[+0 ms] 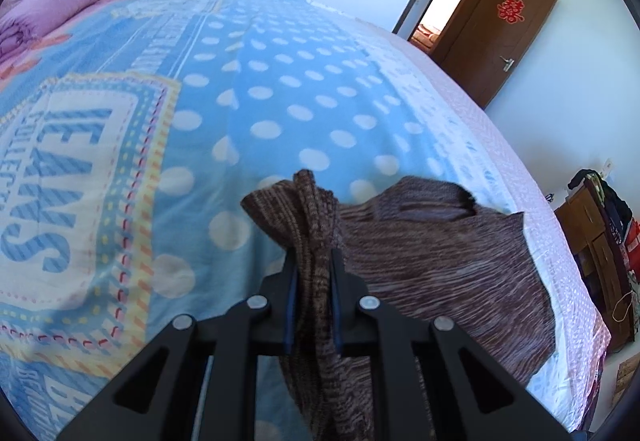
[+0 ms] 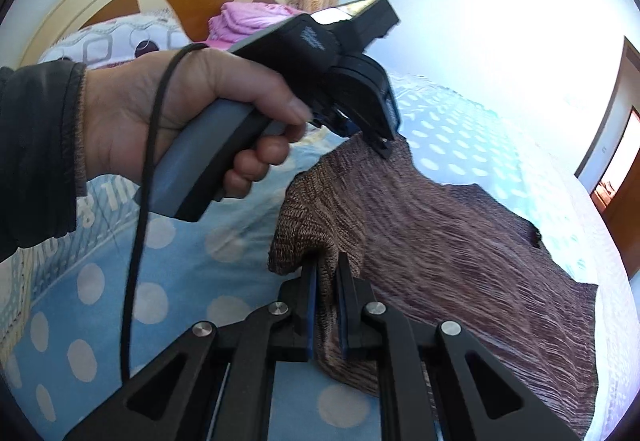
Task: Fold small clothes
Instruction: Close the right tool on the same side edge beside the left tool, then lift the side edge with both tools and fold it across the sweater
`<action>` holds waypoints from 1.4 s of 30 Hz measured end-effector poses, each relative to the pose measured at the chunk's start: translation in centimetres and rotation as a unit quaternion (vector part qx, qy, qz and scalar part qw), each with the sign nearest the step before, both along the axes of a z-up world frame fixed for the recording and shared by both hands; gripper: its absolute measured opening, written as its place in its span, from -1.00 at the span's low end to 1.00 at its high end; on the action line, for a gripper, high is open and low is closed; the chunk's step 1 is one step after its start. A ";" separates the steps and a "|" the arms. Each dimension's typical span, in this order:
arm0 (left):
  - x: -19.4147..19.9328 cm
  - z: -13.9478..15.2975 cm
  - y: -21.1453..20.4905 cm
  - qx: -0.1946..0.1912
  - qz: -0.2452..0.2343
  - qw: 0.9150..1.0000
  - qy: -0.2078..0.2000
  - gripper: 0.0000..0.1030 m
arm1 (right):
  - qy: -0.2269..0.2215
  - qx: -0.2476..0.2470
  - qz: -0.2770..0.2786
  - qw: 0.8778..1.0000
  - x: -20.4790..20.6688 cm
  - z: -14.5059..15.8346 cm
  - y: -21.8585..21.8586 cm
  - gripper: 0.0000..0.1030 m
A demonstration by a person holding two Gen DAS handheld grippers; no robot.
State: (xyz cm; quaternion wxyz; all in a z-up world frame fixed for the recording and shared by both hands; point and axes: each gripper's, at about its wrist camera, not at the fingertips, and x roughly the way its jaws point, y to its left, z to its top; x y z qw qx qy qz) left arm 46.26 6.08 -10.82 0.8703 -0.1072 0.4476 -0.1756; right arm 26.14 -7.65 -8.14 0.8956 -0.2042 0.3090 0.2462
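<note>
My left claw point(image 1: 313, 261) and right claw point(image 2: 326, 273) both clamp the brown knit garment point(image 1: 440, 253); at left of the frame, the blue bedsheet point(image 1: 280, 81) reads "JEANS"

A bed point(image 1: 520, 145) is carrying a blue polka-dot blanket point(image 1: 280, 89) that is covering most of its top. A brown knit garment point(image 1: 440, 261) is lying partly on the blanket, and folded pink bedding point(image 1: 52, 9) is sitting at the head end.
</note>
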 end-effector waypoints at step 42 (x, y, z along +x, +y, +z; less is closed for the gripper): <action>-1.0 3.7 -28.1 0.015 -0.171 0.984 -0.048 -0.73 | 0.107 0.192 -0.219 0.951 -2.0 2.1 -26.8 -0.88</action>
